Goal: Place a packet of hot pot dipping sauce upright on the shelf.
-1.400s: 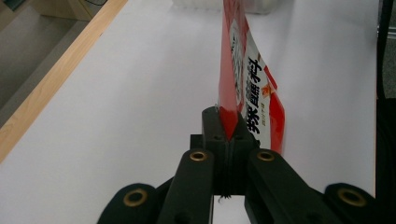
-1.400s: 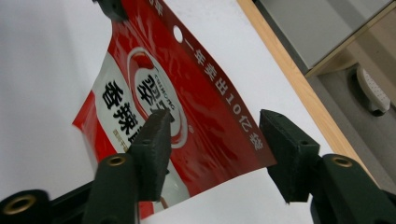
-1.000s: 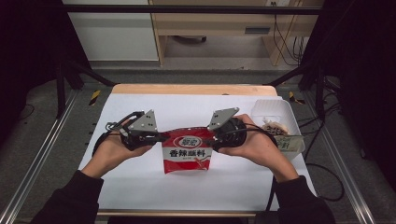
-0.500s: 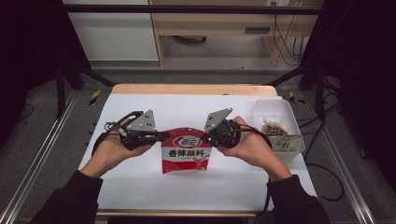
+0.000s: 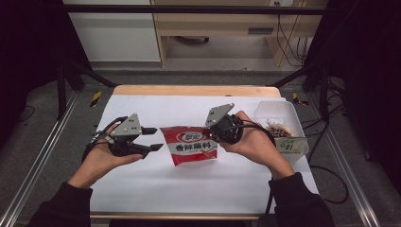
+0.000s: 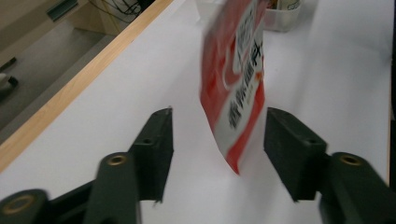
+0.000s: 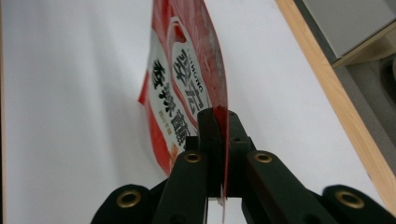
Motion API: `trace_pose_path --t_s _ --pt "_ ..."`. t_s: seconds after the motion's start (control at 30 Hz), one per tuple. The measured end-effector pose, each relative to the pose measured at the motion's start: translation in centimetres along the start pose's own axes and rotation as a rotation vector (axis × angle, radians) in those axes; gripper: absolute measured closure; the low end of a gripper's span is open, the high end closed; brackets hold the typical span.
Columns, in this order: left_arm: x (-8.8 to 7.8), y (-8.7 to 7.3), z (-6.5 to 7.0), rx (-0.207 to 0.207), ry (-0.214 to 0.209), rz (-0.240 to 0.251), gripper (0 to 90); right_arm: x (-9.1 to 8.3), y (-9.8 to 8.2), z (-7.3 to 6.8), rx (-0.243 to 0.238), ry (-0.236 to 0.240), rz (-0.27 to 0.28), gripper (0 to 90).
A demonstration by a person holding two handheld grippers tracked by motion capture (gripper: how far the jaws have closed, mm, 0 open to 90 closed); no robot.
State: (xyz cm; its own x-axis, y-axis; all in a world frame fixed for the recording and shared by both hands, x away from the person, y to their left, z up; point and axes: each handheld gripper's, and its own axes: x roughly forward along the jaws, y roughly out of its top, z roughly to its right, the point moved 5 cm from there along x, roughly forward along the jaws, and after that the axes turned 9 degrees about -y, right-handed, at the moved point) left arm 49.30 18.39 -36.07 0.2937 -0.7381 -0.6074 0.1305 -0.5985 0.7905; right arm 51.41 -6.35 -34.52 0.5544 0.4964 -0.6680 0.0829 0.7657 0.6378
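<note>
White-topped table w/ wood far edge fills frame centre; clear plastic container w/ food and a label sits at its right edge, right of centre.

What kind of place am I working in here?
Probably a lab or recording bench, not a kitchen: a white-covered table inside a dark metal frame, loose cables on the floor behind, and a plain wooden desk beyond.

Lab (framed test table).
</note>
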Motion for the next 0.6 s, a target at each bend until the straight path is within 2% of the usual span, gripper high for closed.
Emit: trace_pose_path --t_s 0.1,0.13,0.2,0.3,0.4,0.5,0.6 --pt "-0.2 -1.8 0.3 -0.048 0.029 0.007 31.2 -0.4 0.3 0.8 0.003 -0.020 0.009 89.9" --pt "-0.2 -2.6 0.7 -0.074 0.045 0.026 28.2 -0.6 0.4 1.1 0.004 -0.028 0.012 89.8" --pt "0.0 -4.0 1.2 -0.100 0.083 0.046 22.6 -1.1 0.6 1.6 0.012 -0.046 0.019 89.9" --pt "0.4 -6.6 1.8 -0.154 0.110 0.037 18.8 -1.5 0.9 2.2 0.022 -0.066 0.020 89.9" --pt "1.0 -9.1 1.9 -0.197 0.120 0.022 14.0 -1.8 1.2 3.0 0.025 -0.084 0.011 89.8" --pt "1.2 -10.3 1.7 -0.208 0.127 0.004 10.3 -2.2 1.4 3.7 0.031 -0.090 0.008 89.8" --pt "1.0 -11.0 1.6 -0.243 0.118 0.047 10.1 -2.6 1.5 4.2 0.035 -0.096 0.007 89.8"
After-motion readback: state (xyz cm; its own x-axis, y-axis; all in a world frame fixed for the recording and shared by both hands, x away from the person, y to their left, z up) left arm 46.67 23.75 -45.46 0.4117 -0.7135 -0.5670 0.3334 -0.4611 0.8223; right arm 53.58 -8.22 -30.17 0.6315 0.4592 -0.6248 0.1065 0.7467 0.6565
